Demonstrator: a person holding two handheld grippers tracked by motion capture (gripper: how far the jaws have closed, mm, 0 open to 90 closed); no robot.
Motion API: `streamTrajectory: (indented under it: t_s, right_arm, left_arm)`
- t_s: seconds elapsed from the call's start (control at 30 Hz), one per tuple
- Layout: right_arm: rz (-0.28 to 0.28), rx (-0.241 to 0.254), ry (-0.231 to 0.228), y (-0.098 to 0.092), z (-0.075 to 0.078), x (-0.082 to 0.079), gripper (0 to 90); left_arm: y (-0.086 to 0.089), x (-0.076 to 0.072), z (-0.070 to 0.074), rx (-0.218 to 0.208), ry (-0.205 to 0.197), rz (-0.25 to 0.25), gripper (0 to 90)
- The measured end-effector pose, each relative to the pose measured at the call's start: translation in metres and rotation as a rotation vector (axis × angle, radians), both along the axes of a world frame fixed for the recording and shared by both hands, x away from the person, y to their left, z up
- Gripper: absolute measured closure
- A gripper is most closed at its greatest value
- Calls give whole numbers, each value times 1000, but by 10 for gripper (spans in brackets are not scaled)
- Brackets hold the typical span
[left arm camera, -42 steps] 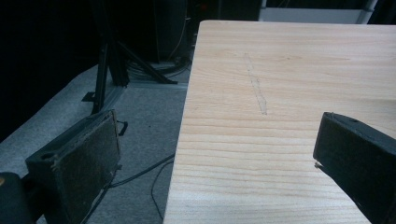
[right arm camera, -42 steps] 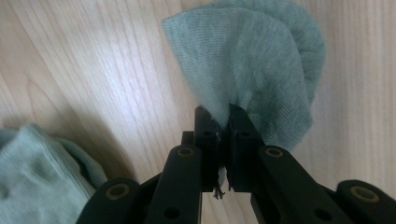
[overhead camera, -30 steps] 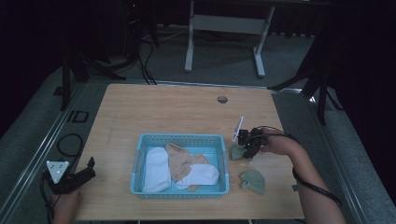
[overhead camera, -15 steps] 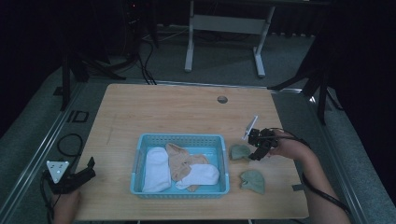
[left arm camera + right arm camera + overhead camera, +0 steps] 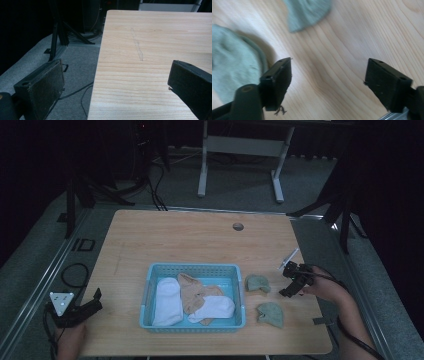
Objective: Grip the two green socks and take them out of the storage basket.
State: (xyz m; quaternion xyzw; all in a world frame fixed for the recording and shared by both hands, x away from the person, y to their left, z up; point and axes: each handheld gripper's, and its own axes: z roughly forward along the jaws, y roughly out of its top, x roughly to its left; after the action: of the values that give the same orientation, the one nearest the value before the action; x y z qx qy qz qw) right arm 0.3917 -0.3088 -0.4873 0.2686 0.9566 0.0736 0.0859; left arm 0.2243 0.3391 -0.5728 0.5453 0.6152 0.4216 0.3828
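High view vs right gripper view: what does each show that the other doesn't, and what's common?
High view alone: the blue basket holding white and tan socks, the left gripper at the table's near left corner, and the table hole. Right gripper view alone: the right gripper seen close, jaws wide apart with nothing between them, having just been opening. Shared: both green socks, one beyond the other, lying on the wooden table.
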Motion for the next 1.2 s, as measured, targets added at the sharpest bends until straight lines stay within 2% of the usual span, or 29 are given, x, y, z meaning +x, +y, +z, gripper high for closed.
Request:
streamTrajectory:
  t_s: [0.03, 0.07, 0.13, 0.17, 0.2, 0.3, 0.33, 0.37, 0.4, 0.43, 0.47, 0.5, 0.53, 0.57, 0.6, 0.63, 0.67, 0.7, 0.73, 0.77, 0.8, 0.83, 0.87, 0.97, 1.0, 1.1, 1.13, 1.17, 1.2]
  right_arm:
    - [0, 0, 0, 0, 0, 0, 207]
    - [-42, 25, -14, -8, -1, -2, 175]
    - [-81, 36, -23, -14, -5, -3, 140]
    - [-81, 36, -23, -14, -5, -3, 140]
    - [-112, 63, -25, -21, -9, -5, 122]
    - [-117, 95, -29, -28, -12, -7, 107]
    - [-154, 109, -70, -34, -13, -9, 107]
    - [-154, 109, -70, -34, -13, -9, 107]
    - [-203, 131, -118, -42, -14, -12, 107]
    - [-203, 131, -118, -42, -14, -12, 107]
    - [-274, 183, -165, -52, -16, -15, 107]
    - [-274, 183, -165, -52, -16, -15, 107]
    - [-352, 229, -216, -62, -18, -18, 107]
    - [-352, 229, -216, -62, -18, -18, 107]
    - [-432, 274, -277, -69, -24, -21, 107]
    - [-432, 274, -277, -69, -24, -21, 107]
    - [-500, 280, -345, -75, -29, -25, 107]
    - [-500, 280, -345, -75, -29, -25, 107]
    - [-549, 300, -396, -78, -36, -30, 105]
    - [-549, 300, -396, -78, -36, -30, 105]
    - [-601, 308, -436, -80, -43, -35, 105]
    - [-601, 308, -436, -80, -43, -35, 105]
    - [-653, 312, -482, -81, -49, -40, 105]
    - [-690, 340, -502, -82, -55, -45, 105]
    - [-718, 340, -550, -82, -61, -50, 105]
    - [-741, 343, -580, -81, -65, -55, 105]
    - [-752, 353, -615, -80, -69, -61, 105]
    - [-752, 353, -615, -80, -69, -61, 105]
    - [-772, 364, -646, -82, -70, -65, 105]
  left_arm:
    - [0, 0, 0, 0, 0, 0, 7]
    - [0, 0, 0, 0, 1, -1, 7]
    - [0, 0, 0, 0, -1, 0, 7]
    - [0, 0, 0, 0, -1, 0, 7]
    - [0, 0, 0, -2, -3, 2, 7]
    - [0, 0, 0, -5, -6, 4, 7]
    - [0, 0, 0, -4, -3, 3, 7]
    - [0, 0, 0, -4, -3, 3, 7]
    - [0, 0, 0, -2, -3, 1, 7]
    - [0, 0, 0, -2, -3, 1, 7]
    - [0, -1, 0, -3, -6, 2, 7]
    - [0, -1, 0, -3, -6, 2, 7]
    - [0, 0, 0, -2, -5, 0, 7]
    - [0, 0, 0, -2, -5, 0, 7]
    - [0, 0, 0, -1, -4, -1, 7]
    - [0, 0, 0, -1, -4, -1, 7]
    - [0, 0, 0, -1, -4, -1, 7]
    - [0, 0, 0, -1, -3, -1, 7]
    - [0, 0, 0, 0, -2, -2, 7]
    - [0, 0, 0, 0, -2, -2, 7]
    - [0, 0, 0, 0, -3, -2, 7]
    - [0, 0, 0, 0, -3, -2, 7]
    - [0, 0, 0, 0, -4, -3, 7]
    - [0, 0, 0, 0, -3, -4, 7]
    - [0, 0, 0, 1, -4, -5, 7]
    - [-1, -1, -1, 5, -3, -7, 7]
    - [-1, -1, -1, 4, -4, -8, 7]
    - [-1, -1, -1, 4, -4, -8, 7]
    - [-1, -1, -1, 4, -5, -9, 7]
